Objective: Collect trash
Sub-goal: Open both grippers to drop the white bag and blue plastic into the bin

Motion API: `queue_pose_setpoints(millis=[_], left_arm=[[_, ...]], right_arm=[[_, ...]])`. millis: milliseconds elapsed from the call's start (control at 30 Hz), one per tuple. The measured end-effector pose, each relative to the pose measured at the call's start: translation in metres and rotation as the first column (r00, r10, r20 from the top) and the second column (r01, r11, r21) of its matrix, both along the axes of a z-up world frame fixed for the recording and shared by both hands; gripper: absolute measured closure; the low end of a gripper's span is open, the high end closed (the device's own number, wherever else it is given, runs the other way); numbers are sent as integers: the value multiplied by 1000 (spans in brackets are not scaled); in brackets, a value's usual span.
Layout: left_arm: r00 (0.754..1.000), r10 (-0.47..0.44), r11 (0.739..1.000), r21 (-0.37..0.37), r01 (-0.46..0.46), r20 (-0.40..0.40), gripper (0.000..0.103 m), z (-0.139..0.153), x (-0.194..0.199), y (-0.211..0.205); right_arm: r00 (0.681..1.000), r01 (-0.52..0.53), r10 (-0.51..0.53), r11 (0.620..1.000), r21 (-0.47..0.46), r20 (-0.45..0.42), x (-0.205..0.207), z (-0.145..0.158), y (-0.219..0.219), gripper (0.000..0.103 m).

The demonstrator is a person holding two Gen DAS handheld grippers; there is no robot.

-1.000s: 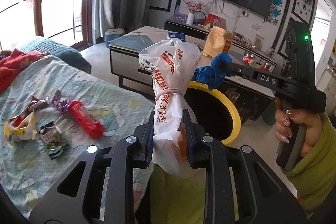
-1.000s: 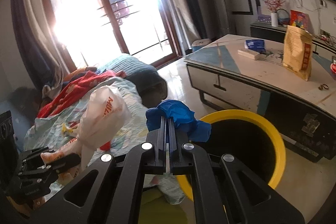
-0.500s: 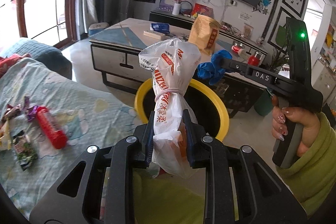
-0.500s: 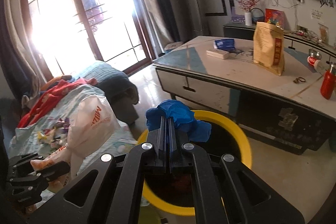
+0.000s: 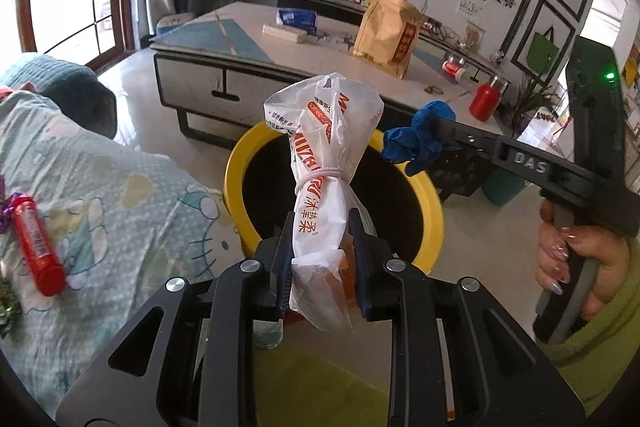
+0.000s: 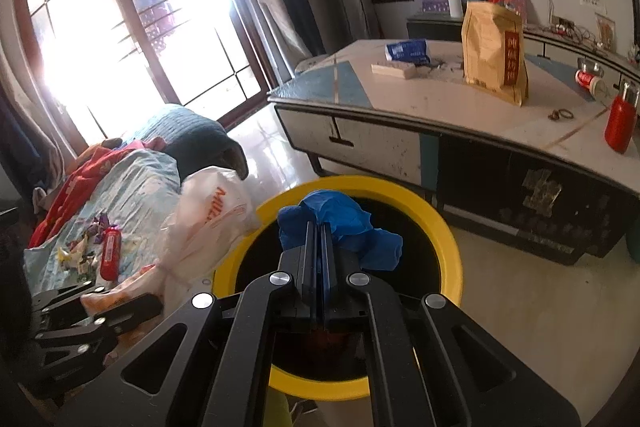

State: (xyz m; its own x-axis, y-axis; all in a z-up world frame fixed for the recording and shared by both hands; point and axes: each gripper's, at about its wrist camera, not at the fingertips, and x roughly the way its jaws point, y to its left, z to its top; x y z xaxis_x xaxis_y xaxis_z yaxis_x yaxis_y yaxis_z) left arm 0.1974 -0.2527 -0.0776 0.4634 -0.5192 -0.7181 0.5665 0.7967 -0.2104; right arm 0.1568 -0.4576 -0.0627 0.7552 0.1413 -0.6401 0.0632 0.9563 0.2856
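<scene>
White bag (image 5: 320,187) clamped in left claw (image 5: 320,247), over yellow bin (image 5: 240,163).

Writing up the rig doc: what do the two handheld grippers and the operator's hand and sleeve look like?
Both grippers are matte black, with triangular cut-out linkage arms and silver pivot screws; the left gripper and right gripper have dark blue pads on the jaws. Seen from the left wrist, the right gripper has a pistol handle, white "DAS" lettering and a lit green LED. The right hand has decorated glossy nails and a yellow-green sleeve.
</scene>
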Motion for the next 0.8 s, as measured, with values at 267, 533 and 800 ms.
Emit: queue_pose_setpoints(millis=[267, 533, 800], left_arm=[[999, -4, 1000, 27, 5, -32, 85, -19, 6, -9], [998, -16, 999, 32, 18, -57, 80, -25, 14, -18], [997, -6, 1000, -1, 6, -73, 73, -28, 17, -15]], right_arm=[[997, -31, 33, 999, 35, -64, 7, -20, -1, 101], [994, -46, 50, 998, 42, -94, 12, -30, 0, 100], [995, -22, 27, 999, 48, -101, 12, -32, -7, 81]])
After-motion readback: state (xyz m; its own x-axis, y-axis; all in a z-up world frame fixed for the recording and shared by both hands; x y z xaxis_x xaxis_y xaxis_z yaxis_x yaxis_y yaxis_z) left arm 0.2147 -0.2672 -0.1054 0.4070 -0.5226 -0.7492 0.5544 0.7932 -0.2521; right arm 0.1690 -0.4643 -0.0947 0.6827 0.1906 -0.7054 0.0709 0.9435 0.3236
